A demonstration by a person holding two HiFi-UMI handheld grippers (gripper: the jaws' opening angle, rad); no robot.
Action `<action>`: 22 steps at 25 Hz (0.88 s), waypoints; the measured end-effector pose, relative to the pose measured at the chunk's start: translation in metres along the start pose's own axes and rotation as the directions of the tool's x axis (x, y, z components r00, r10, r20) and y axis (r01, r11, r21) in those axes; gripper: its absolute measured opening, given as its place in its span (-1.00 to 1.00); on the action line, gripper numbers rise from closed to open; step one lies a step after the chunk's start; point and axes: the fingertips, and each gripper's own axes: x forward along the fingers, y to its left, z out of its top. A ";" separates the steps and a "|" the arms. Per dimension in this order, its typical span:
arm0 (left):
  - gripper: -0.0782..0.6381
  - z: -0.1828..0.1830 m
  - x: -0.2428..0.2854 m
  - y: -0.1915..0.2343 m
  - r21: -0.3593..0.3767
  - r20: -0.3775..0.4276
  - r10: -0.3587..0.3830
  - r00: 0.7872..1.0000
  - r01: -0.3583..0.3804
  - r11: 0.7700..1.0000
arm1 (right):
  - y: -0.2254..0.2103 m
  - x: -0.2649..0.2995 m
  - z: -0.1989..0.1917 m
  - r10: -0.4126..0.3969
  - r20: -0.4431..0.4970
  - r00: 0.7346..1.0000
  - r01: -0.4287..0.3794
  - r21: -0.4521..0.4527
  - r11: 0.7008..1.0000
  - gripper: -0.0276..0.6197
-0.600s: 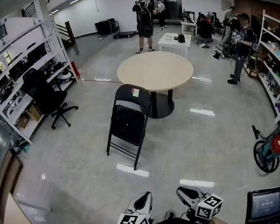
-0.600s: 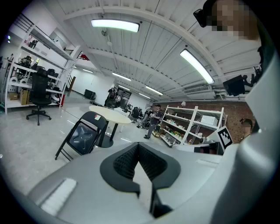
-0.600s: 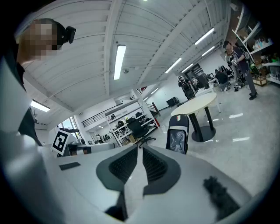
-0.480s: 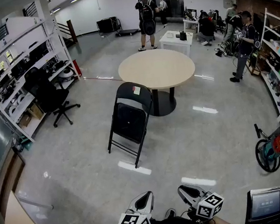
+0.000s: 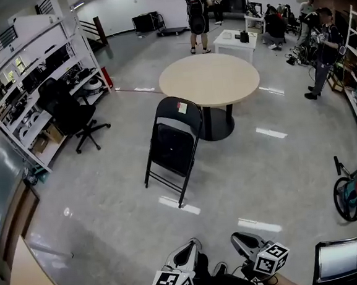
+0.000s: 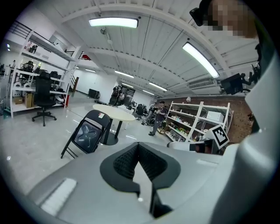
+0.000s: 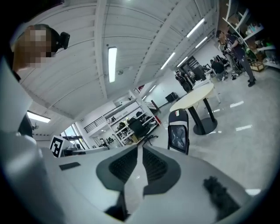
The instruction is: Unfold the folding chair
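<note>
**Item 1.** The black metal folding chair [image 5: 174,146] is standing folded flat on the grey polished floor [image 5: 109,200]. It is just beside the round beige pedestal table [image 5: 209,79] and well apart from both grippers.

**Handling (judged).** The tube frame is likely stiff and moderately heavy. Its painted tubes are probably slippery under the pads, and its feet may slide on the glossy floor. The best holds look to be the curved top rail of the backrest for 1 gripper and the front edge of the seat panel for the other, keeping clear of the hinges.

**Item 2.** The left gripper [image 5: 189,246] and right gripper [image 5: 238,239] are hovering low by the person's body. Both have their jaws pressed together and are gripping nothing.

**Item 3, containers.** The white open shelving rack [image 5: 29,28] is carrying brown cardboard boxes [image 5: 42,143] and dark equipment too small to identify.
</note>
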 end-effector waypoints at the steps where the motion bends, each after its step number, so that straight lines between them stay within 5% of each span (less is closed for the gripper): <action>1: -0.76 0.001 0.003 0.002 -0.003 -0.003 0.001 1.000 -0.001 1.000 | -0.002 0.003 0.003 0.000 0.001 1.000 0.000 0.006 1.000 -0.79; 22: -0.76 0.082 0.098 0.087 -0.069 0.056 -0.085 0.995 0.089 0.994 | -0.041 0.116 0.074 -0.069 -0.040 0.997 0.065 -0.090 0.994 -0.79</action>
